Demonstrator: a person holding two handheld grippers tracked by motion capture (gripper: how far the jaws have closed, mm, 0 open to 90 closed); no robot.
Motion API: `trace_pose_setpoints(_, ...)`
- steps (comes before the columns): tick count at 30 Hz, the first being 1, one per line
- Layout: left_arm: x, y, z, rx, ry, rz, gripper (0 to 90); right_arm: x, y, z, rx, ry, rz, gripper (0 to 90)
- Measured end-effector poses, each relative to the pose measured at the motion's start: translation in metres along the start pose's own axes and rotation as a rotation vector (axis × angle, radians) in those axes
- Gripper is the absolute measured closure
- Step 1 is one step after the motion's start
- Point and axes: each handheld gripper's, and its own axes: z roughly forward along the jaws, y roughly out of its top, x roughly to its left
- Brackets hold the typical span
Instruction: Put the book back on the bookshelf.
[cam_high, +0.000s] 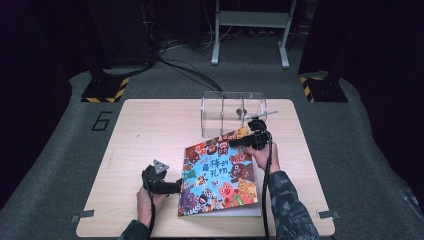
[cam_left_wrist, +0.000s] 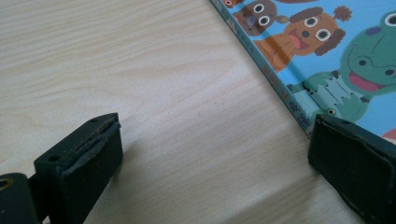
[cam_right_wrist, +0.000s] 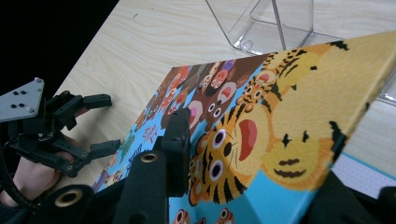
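**Book cover lifted at one corner**

A pale wooden table stands on grey carpet in a dark room, with a clear plastic rack near its far edge. On the table, towards the person's right, lies a picture book whose cover is crowded with cartoon animals.

The right gripper has its jaws clamped on the far right corner of the front cover, one jaw on top of the tiger drawing and one beneath. The cover is raised at that corner and tilts up off the white pages below, which show along the near and right edges.

The left gripper rests low on the table at the book's left edge, by the spine. Its jaws stand wide apart with bare wood between them; one fingertip sits right at the spine edge, the other well clear on the table.
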Motion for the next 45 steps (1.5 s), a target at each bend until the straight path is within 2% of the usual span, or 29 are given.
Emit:
trace_pose_setpoints(8,0.0,0.0,0.0,-0.003,-0.001,-0.006,3.0,0.007,-0.003,-0.003,-0.03,-0.031,-0.07,64.4)
trace_pose_setpoints(13,0.0,0.0,0.0,-0.007,0.0,-0.007,3.2,0.008,-0.007,-0.004,-0.055,-0.042,-0.092,64.4)
trace_pose_setpoints(14,0.0,0.0,0.0,-0.007,0.001,-0.007,3.4,0.008,-0.007,-0.005,-0.062,-0.048,-0.113,64.3)
trace_pose_setpoints(18,0.0,0.0,0.0,-0.008,0.003,-0.007,3.8,0.012,-0.009,-0.007,-0.081,-0.065,-0.147,63.8)
trace_pose_setpoints(21,0.0,0.0,-0.001,0.003,-0.003,-0.005,4.0,0.014,-0.011,-0.009,-0.087,-0.072,-0.15,63.6)
trace_pose_setpoints(25,0.001,0.0,-0.001,0.006,-0.005,-0.005,4.2,0.017,-0.014,-0.012,-0.105,-0.083,-0.181,63.3)
trace_pose_setpoints(28,0.001,0.0,-0.001,-0.006,0.003,-0.004,4.7,0.019,-0.016,-0.014,-0.123,-0.088,-0.194,63.2)
trace_pose_setpoints(31,0.005,0.0,0.0,-0.013,-0.016,0.012,4.6,0.022,-0.017,-0.016,-0.131,-0.09,-0.208,63.1)
trace_pose_setpoints(33,0.007,0.0,-0.001,0.0,-0.025,0.02,4.6,0.025,-0.019,-0.018,-0.143,-0.088,-0.217,63.0)
trace_pose_setpoints(34,0.01,0.002,-0.002,0.03,-0.037,0.05,4.5,0.026,-0.019,-0.02,-0.148,-0.089,-0.221,63.1)
trace_pose_setpoints(35,0.01,0.002,-0.002,0.032,-0.035,0.05,3.9,0.027,-0.02,-0.021,-0.156,-0.086,-0.235,63.0)
trace_pose_setpoints(38,0.013,0.005,-0.003,0.054,-0.06,0.048,3.7,0.03,-0.022,-0.023,-0.184,-0.091,-0.26,62.9)
trace_pose_setpoints(40,0.015,0.006,-0.003,0.057,-0.077,0.042,1.2,0.031,-0.023,-0.024,-0.194,-0.09,-0.266,62.9)
trace_pose_setpoints(43,0.016,0.007,-0.004,0.071,-0.086,0.064,0.1,0.032,-0.024,-0.025,-0.198,-0.089,-0.264,62.9)
trace_pose_setpoints(45,0.017,0.008,-0.004,0.057,-0.097,0.062,0.1,0.031,-0.025,-0.025,-0.201,-0.087,-0.264,62.6)
